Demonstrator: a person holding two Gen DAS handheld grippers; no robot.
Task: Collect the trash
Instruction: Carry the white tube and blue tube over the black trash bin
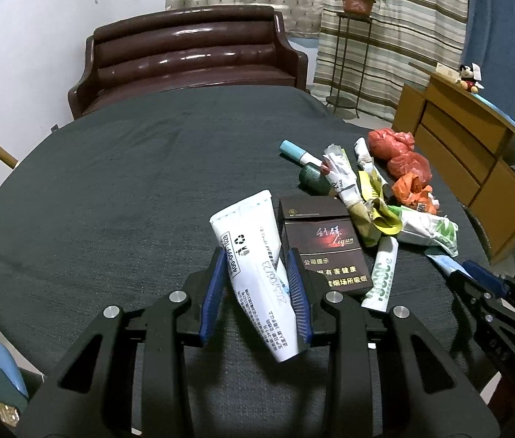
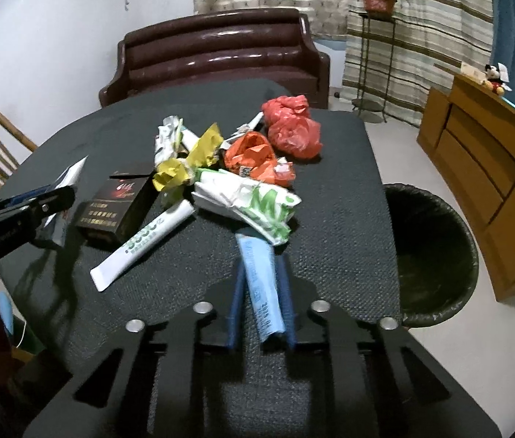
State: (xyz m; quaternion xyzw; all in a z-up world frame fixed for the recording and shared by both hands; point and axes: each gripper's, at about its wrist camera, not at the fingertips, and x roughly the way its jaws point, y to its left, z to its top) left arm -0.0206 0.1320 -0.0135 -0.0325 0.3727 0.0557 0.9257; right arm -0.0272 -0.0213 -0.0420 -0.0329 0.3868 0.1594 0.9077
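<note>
Bin (image 2: 436, 252) beside table, contents unseen; left hand-held gripper (image 1: 257, 292) gripping white tube (image 1: 253, 273), right (image 2: 261, 299) blue tube (image 2: 259, 284).

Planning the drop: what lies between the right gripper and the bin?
Only bare dark tablecloth up to the table edge, then the bin just beyond, seen in the right wrist view. The right gripper holds a blue tube.
</note>
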